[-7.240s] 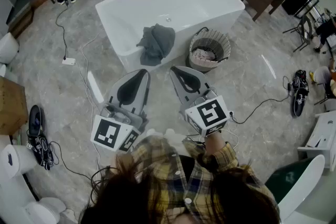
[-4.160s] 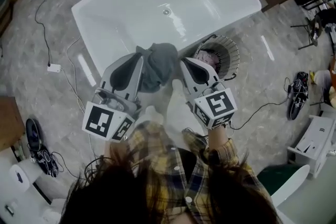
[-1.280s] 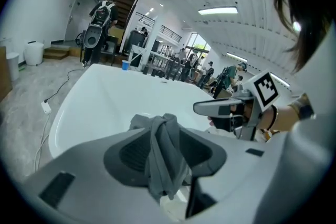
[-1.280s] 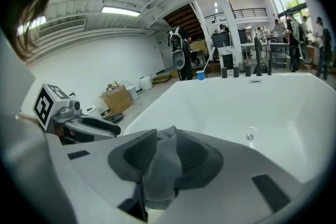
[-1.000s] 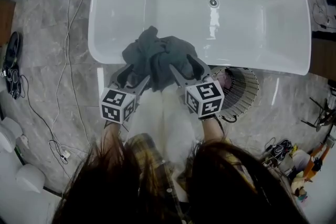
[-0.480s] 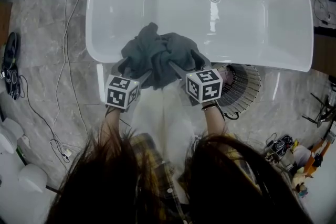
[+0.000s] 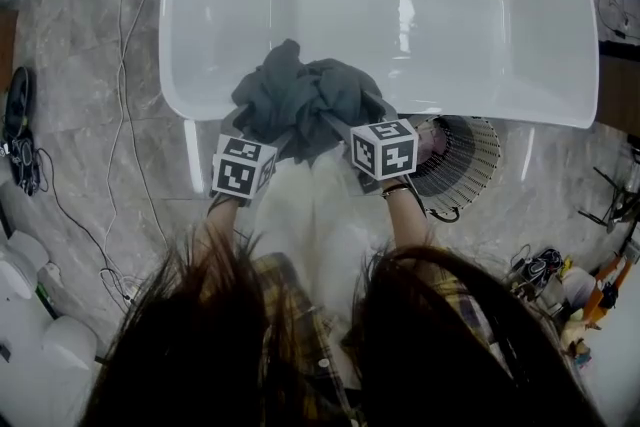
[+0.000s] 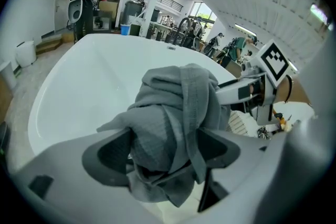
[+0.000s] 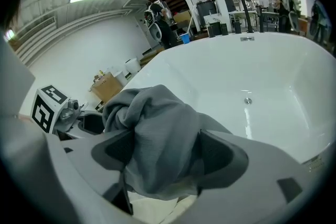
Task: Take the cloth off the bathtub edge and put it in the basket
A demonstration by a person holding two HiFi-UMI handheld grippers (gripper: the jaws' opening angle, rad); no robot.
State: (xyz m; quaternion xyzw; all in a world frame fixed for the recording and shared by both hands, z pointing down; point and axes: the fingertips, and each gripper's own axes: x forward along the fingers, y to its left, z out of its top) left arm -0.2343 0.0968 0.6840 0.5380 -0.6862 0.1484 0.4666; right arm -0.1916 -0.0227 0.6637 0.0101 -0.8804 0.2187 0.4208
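Two grippers are working on one cloth point(image 7: 300, 105), which is lying bunched over the lower rim of one tub point(image 7: 480, 45), just above the centre of the head view. You are pointing both down into it, side by side. Your left gripper point(image 8: 165, 149) has just been opening its jaws and is holding them wide and unclenched around a fold of cloth. Your right gripper point(image 9: 163, 152) is doing the same with another fold. One basket point(image 7: 465, 160) is sitting right of the cloth, just beside the tub.

cloth point(image 7: 300, 100): matt, soft fabric | bathtub point(image 7: 450, 45): glossy, smooth | basket point(image 7: 470, 153): woven wicker
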